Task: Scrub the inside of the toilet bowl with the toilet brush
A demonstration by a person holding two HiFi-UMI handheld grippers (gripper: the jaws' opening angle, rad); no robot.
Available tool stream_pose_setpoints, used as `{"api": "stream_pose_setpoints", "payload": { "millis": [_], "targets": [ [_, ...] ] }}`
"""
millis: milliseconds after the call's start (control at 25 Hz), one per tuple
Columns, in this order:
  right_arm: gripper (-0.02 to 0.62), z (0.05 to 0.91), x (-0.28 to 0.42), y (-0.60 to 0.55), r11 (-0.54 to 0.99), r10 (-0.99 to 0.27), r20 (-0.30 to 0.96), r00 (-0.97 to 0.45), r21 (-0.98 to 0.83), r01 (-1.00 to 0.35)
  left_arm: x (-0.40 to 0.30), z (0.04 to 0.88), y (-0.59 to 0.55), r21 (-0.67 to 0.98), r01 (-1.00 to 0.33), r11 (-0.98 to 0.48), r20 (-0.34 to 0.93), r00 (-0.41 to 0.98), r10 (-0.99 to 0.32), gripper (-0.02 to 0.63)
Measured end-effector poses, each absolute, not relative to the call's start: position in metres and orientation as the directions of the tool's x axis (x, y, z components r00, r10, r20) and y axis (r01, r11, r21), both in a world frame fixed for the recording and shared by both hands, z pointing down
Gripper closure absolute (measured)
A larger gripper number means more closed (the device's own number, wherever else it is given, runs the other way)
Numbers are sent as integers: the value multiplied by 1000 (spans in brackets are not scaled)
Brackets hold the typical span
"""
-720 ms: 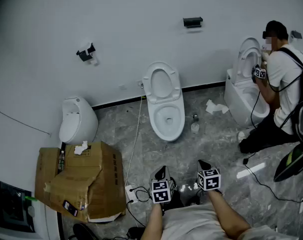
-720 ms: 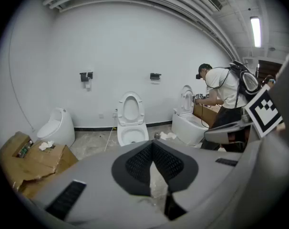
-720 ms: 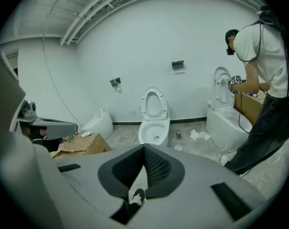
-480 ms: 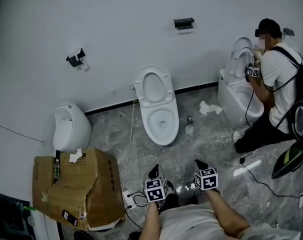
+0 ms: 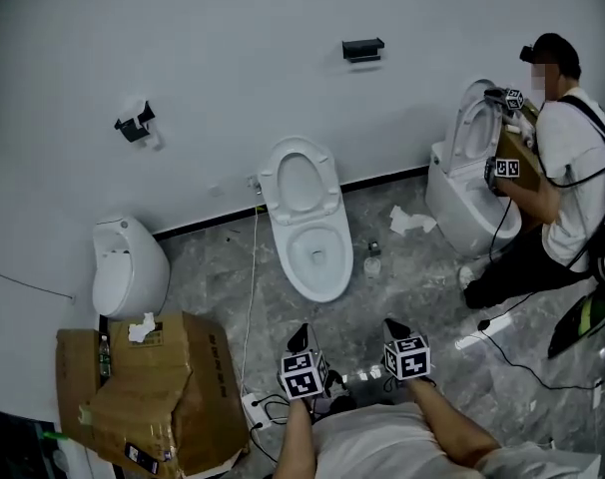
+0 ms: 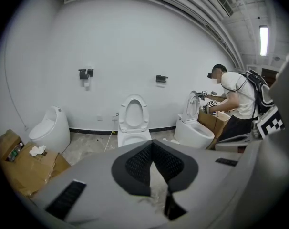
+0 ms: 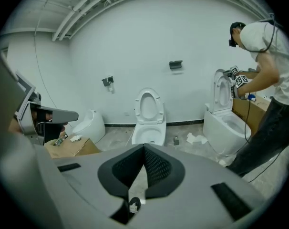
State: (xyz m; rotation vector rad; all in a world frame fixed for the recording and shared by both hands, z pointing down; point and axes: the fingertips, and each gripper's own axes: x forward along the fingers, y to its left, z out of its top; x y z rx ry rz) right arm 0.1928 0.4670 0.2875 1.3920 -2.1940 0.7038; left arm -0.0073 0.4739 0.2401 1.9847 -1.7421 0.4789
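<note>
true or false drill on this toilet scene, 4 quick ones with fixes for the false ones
1. The middle toilet has its lid up. True.
2. The left gripper holds a toilet brush. False: its jaws are together on nothing, and no brush shows.
3. The right gripper is shut and empty. True.
4. The cardboard box sits right of the middle toilet in the head view. False: it sits to its left.

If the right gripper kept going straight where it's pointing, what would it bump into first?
Probably the white toilet in the middle, or the floor just before it. The right gripper, shut and empty, tilts down toward its bowl with nothing between; depth is hard to judge.
</note>
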Motion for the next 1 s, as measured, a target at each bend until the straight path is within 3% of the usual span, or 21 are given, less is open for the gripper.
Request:
{"api": "stream_pose_setpoints", "payload": {
  "millis": [280, 1000],
  "targets": [
    [596, 308, 148, 455, 366, -607, 675, -421, -232, -901, -59, 242, 443, 144, -986, -86, 537, 151, -830, 577],
    [595, 283, 111, 422, 311, -721, 622, -304, -102, -945, -88, 255, 416, 200, -966, -165, 541, 249, -804, 577]
  ]
}}
